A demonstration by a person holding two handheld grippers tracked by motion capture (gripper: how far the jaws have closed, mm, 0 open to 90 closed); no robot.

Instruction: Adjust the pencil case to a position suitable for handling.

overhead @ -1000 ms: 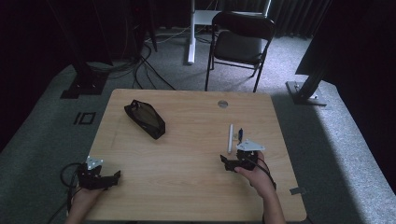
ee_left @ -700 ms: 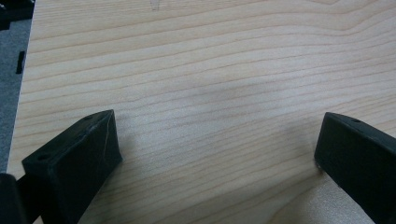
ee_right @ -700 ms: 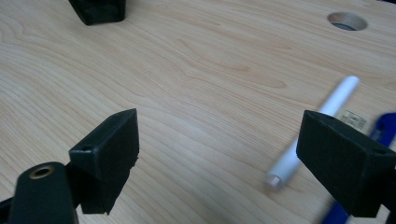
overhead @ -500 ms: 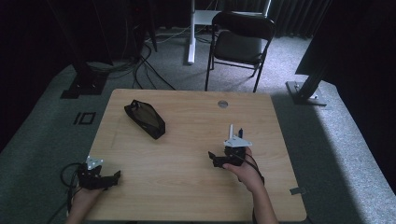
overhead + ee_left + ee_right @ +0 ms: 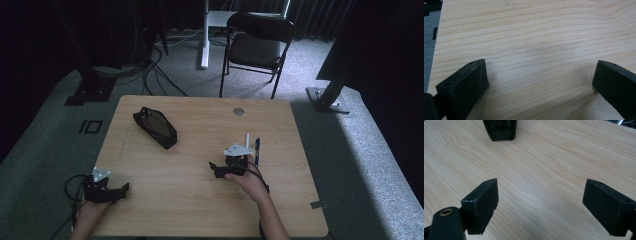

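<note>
Your right hand-held gripper (image 5: 218, 169) is wide open and empty in the middle of the frame, facing the black pouch (image 5: 155, 127) at the upper left, so next I think you reach over and grab it, while your left hand-held gripper (image 5: 120, 190) waits wide open at the lower left of the table (image 5: 200, 210).

A white pen (image 5: 245, 140) and a dark blue pen (image 5: 257, 150) lie flat on the wooden counter (image 5: 200, 200), side by side and nearly parallel, each pointing roughly toward 12 o'clock. They sit in the counter's right half, the blue one just at 3 o'clock of the white. A black soft pouch (image 5: 155, 127) lies toward 10 o'clock from them, well apart, set slantwise; its near end shows in the right gripper view (image 5: 500, 130).
</note>
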